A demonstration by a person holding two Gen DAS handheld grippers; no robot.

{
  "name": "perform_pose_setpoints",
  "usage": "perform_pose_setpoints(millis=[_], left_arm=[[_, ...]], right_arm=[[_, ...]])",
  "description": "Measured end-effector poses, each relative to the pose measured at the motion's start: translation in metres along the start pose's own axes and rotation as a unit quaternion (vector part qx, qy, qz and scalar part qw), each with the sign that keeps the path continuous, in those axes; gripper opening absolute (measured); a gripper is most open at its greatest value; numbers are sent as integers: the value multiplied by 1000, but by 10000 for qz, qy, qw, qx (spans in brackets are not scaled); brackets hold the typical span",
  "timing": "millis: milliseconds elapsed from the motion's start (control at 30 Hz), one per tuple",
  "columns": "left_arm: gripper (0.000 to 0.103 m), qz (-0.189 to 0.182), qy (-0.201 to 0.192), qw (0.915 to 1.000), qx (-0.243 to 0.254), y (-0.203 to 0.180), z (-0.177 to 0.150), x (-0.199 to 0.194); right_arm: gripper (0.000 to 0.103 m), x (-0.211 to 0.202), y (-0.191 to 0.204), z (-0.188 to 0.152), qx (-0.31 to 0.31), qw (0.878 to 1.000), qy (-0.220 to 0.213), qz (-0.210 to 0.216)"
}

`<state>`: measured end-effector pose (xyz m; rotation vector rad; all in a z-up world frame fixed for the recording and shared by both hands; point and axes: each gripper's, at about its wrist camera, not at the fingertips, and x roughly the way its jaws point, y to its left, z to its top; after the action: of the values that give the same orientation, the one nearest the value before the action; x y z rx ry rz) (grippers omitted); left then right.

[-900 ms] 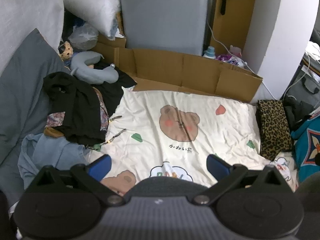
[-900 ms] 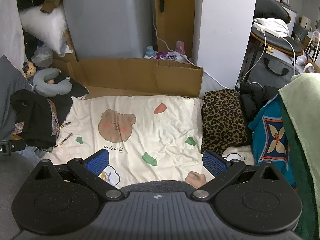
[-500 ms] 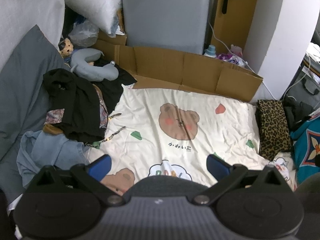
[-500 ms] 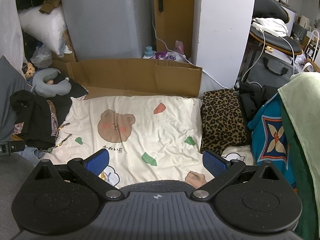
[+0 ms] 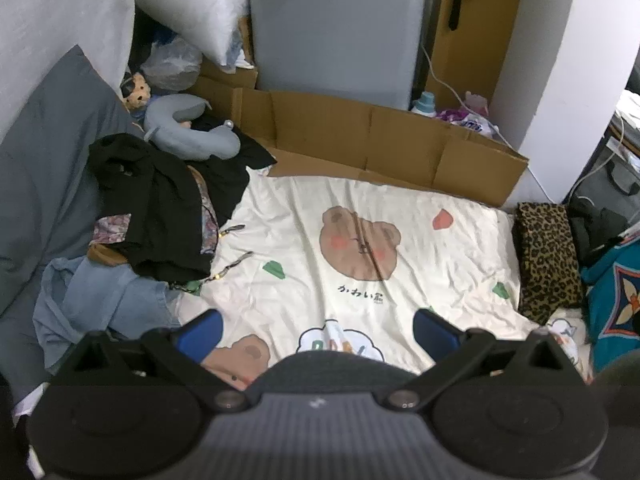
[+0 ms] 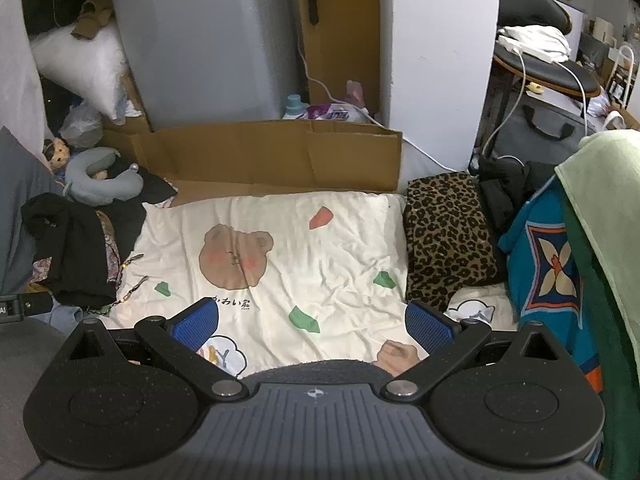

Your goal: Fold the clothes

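Note:
A pile of unfolded clothes lies at the left of a cream bear-print sheet [image 5: 400, 240]: a black garment [image 5: 160, 200] on top, a light blue one [image 5: 100, 304] below it. The pile also shows in the right wrist view [image 6: 76, 248]. A folded leopard-print cloth [image 5: 548, 256] lies at the sheet's right edge, also seen in the right wrist view [image 6: 444, 236]. My left gripper [image 5: 318, 334] is open and empty above the sheet's near edge. My right gripper [image 6: 312, 322] is open and empty, also above the near edge.
A cardboard wall [image 5: 380, 148] stands behind the sheet, with a grey appliance [image 5: 332, 28] and a white pillar [image 6: 440, 60] beyond. A grey neck pillow [image 5: 188, 132] lies at the back left. A teal patterned cloth [image 6: 548, 264] and green towel [image 6: 604, 216] hang at the right.
Both views have shifted only slightly; the left one has drifted a little toward the clothes pile. Both grippers stay open and empty.

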<state>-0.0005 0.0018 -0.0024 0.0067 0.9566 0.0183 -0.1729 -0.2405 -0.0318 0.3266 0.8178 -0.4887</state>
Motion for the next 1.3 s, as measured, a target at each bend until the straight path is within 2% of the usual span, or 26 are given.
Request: perform_pose_setpoints(millis=[167,367,667,900,1300], left_arm=[[102,-62,-19,10000,-22,0,-1,-1],[102,100,-36,9999,92,-5,0,-1],[102,114,-39,9999,98,-6,2,-2],[102,30,5,10000,54,-2,3,-1],[102,139,-9,9997,206,-6,3,-3]], right_arm=[[102,-1,6,-1,-180,9997,-51,-134],[102,-3,6,-2,-118,9998,-94,-144],[102,-4,6,-4,-118,9997,-117,-180],[102,-2,6,-3,-125,9998,-23,-175],[102,1,6,0,-114,9998,110,-89]])
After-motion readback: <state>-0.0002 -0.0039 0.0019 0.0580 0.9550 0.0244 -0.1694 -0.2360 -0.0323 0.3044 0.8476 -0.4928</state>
